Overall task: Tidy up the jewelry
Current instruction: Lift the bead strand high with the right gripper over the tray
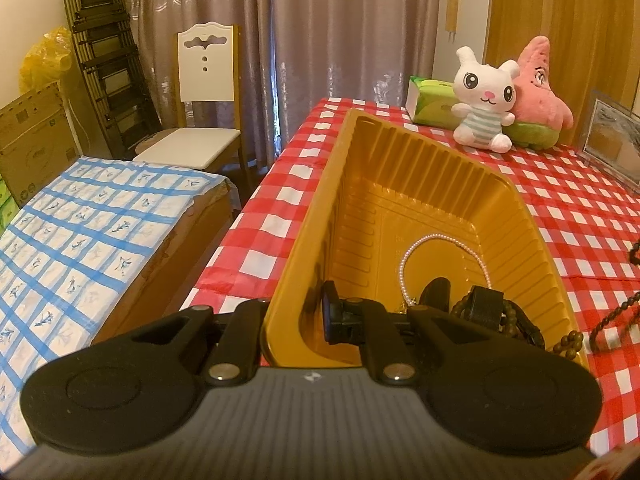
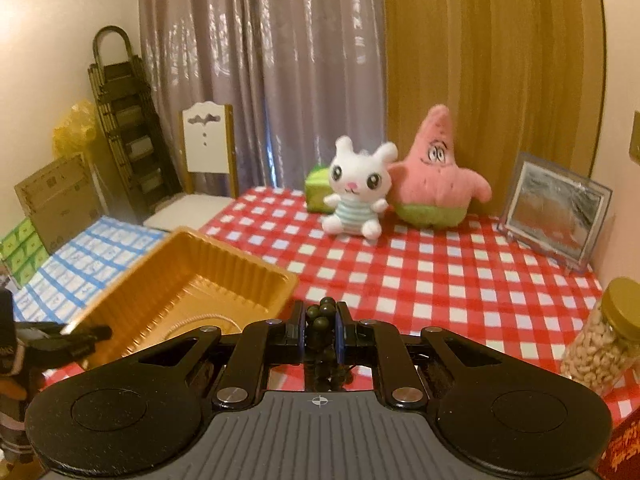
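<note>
A gold plastic tray (image 1: 404,168) stands on the red-checked table (image 1: 580,216). My left gripper (image 1: 310,316) is shut on the tray's near left wall, with one pad (image 1: 332,316) inside and the other finger hidden behind the wall. In the tray lie a pearl necklace (image 1: 404,268), a brown bead bracelet (image 1: 524,328) and some black pieces (image 1: 486,304). My right gripper (image 2: 320,316) is shut on a strand of dark round beads (image 2: 321,312), lifted above the table to the right of the tray (image 2: 208,276). The strand's hanging end (image 1: 618,312) shows blurred at the right edge of the left wrist view.
At the table's far side sit a white plush rabbit (image 2: 356,196), a pink starfish plush (image 2: 436,184), a green tissue box (image 1: 430,100) and a photo frame (image 2: 556,216). A jar of nuts (image 2: 604,340) stands at the right. A blue-checked surface (image 1: 80,232) and a chair (image 1: 200,140) lie left.
</note>
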The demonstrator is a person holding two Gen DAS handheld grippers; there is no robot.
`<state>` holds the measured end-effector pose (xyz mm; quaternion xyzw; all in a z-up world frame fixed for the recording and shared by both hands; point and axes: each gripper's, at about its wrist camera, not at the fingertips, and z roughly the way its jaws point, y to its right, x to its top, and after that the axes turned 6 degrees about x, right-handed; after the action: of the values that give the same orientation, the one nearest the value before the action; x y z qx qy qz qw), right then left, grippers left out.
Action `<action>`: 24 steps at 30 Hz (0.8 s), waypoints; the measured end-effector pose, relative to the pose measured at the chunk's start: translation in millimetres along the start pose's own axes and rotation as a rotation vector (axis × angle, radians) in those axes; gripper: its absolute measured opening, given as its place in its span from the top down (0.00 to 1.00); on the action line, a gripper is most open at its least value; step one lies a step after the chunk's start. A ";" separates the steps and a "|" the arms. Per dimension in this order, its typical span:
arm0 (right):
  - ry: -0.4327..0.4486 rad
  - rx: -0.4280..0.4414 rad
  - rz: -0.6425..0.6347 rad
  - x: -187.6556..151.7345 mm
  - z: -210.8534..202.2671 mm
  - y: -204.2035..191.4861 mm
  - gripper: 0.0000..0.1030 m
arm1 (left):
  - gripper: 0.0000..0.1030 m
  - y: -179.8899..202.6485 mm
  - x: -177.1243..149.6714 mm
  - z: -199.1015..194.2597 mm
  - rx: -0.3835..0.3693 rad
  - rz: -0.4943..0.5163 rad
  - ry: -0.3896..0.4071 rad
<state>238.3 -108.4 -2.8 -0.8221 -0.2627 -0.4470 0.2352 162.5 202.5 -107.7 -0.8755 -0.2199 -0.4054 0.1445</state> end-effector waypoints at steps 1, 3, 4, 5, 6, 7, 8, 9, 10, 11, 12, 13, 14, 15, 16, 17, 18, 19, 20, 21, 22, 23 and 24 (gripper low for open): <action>0.004 0.003 -0.005 3.3 -2.0 -2.3 0.86 | 0.90 -0.7 0.0 0.2 -0.002 0.000 0.001; 0.015 0.008 -0.015 8.9 -4.9 -7.0 0.86 | 0.90 -1.5 0.2 1.0 -0.006 -0.001 0.001; 0.021 0.009 -0.020 11.4 -6.3 -9.4 0.86 | 0.90 -1.2 0.3 0.9 -0.005 -0.001 0.001; 0.024 0.010 -0.024 14.0 -6.9 -11.5 0.86 | 0.90 -1.5 0.4 1.3 -0.007 -0.001 0.001; 0.027 0.011 -0.028 16.6 -7.6 -13.7 0.86 | 0.90 -1.7 0.7 1.7 -0.009 -0.002 0.000; 0.028 0.012 -0.032 19.2 -8.5 -16.2 0.86 | 0.90 -1.5 0.8 1.8 -0.009 -0.002 0.001; 0.029 0.015 -0.036 20.7 -8.2 -17.1 0.86 | 0.90 -1.4 0.9 2.0 -0.011 -0.001 0.002; 0.030 0.018 -0.039 22.5 -8.8 -19.5 0.86 | 0.90 -1.1 1.2 2.2 -0.012 -0.001 0.002; 0.028 0.023 -0.043 23.9 -9.0 -21.4 0.86 | 0.90 -0.8 1.5 2.4 -0.014 -0.002 0.003; 0.025 0.031 -0.046 26.4 -9.3 -24.1 0.86 | 0.90 -1.0 1.7 2.6 -0.016 -0.002 0.004; 0.025 0.038 -0.047 28.2 -9.3 -26.6 0.86 | 0.90 -0.6 2.0 2.6 -0.018 -0.002 0.006; 0.024 0.046 -0.050 29.7 -9.0 -28.9 0.86 | 0.90 -0.7 2.3 2.8 -0.020 -0.003 0.007; 0.025 0.054 -0.056 32.1 -8.7 -32.0 0.86 | 0.90 -0.5 2.8 3.0 -0.022 -0.003 0.009; 0.029 0.063 -0.062 35.0 -8.4 -35.4 0.86 | 0.90 -0.6 3.0 3.1 -0.025 -0.004 0.009; 0.034 0.076 -0.066 38.3 -8.0 -38.8 0.86 | 0.90 -1.1 3.0 3.0 -0.027 -0.004 0.010; 0.039 0.089 -0.069 41.4 -7.8 -41.6 0.86 | 0.91 -1.5 3.2 3.0 -0.029 -0.004 0.010; 0.048 0.104 -0.071 45.4 -7.3 -45.6 0.86 | 0.91 -1.7 3.3 2.8 -0.030 -0.004 0.010; 0.060 0.122 -0.075 49.8 -6.3 -49.8 0.86 | 0.91 -2.2 3.2 2.6 -0.032 -0.005 0.011; 0.070 0.138 -0.081 53.5 -5.4 -53.9 0.86 | 0.91 -2.1 3.2 2.1 -0.032 -0.005 0.012; 0.083 0.156 -0.085 57.8 -3.9 -59.3 0.86 | 0.91 -2.2 3.3 1.8 -0.034 -0.004 0.013; 0.096 0.173 -0.086 62.4 -2.0 -64.7 0.86 | 0.91 -2.5 3.4 1.4 -0.035 -0.005 0.014; 0.109 0.194 -0.088 67.2 0.7 -70.0 0.86 | 0.91 -2.5 3.8 1.0 -0.038 -0.006 0.015; 0.122 0.215 -0.090 72.0 4.1 -75.8 0.86 | 0.91 -2.3 3.9 0.4 -0.040 -0.006 0.016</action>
<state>225.4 -32.9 68.5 -0.7508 -0.3307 -0.4756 0.3173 163.9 205.6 -104.7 -0.8743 -0.2132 -0.4171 0.1276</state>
